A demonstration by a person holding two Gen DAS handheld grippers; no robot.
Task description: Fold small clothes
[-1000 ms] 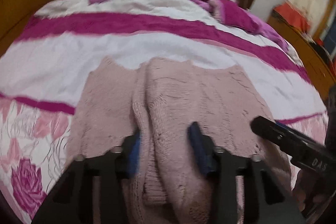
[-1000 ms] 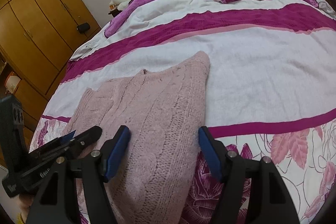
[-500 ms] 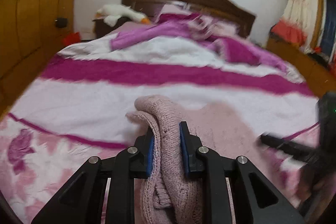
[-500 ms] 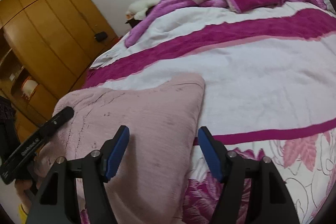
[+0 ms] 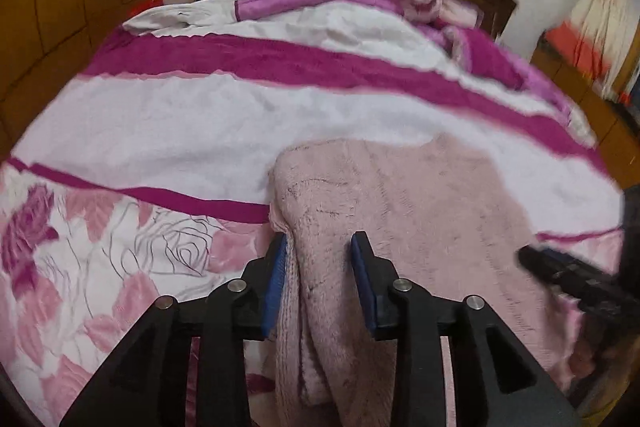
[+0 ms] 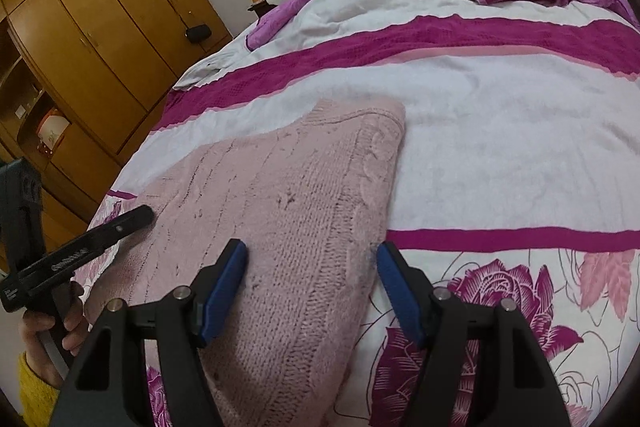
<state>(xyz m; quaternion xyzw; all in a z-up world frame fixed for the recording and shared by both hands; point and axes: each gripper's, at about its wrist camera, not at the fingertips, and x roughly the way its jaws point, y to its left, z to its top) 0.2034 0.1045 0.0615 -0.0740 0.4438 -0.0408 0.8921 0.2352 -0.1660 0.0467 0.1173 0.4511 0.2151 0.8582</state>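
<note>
Both grippers matter: your left gripper [image 5: 320, 279] loosely straddles the sweater [image 6: 288, 195] fold, your right gripper [image 6: 312, 287] gapes, so lifting could undo it.

Left gripper [image 5: 320, 279]: jaws parted, blue pads either side of a fold of pink knit, pointing toward 12 o'clock. Right gripper [image 6: 310, 289]: jaws spread wide, nothing clamped between them. Bare hand [image 6: 56, 327] at 8 o'clock, wrapped round the left handle.

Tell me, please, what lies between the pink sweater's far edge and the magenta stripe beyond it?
Only bare white bedspread lies between the pink sweater and the magenta stripe, per the right wrist view.
</note>
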